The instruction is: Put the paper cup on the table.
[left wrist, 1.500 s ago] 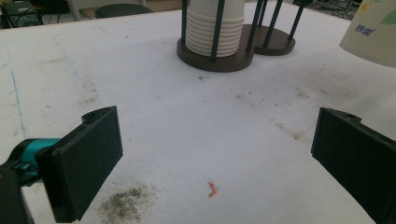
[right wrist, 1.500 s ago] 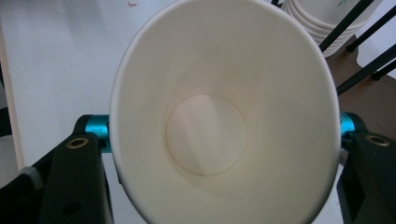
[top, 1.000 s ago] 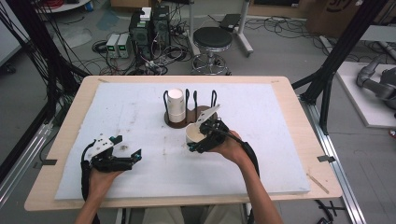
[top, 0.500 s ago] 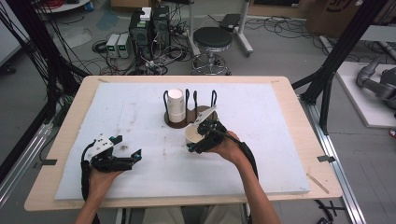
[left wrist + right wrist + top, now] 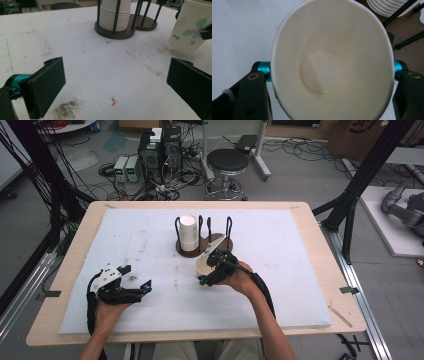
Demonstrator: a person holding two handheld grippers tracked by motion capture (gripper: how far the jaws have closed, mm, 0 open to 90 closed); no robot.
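Nearest us, our left gripper (image 5: 142, 287) sits on the white mat (image 5: 300, 270), jaws wide apart with nothing in them. Bit farther out, our right gripper (image 5: 210, 270) is clamped on a paper cup (image 5: 204, 264), just in front of the cup rack (image 5: 220, 242) with its stack of cups (image 5: 188, 231).

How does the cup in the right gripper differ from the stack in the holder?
The cup is single, clamped in the right gripper; the stack is many nested cups. The cup sits mouth-up with a leaf print on its wall; the stack sits mouth-down, plain white, between the holder's black rods. Both are paper cups.
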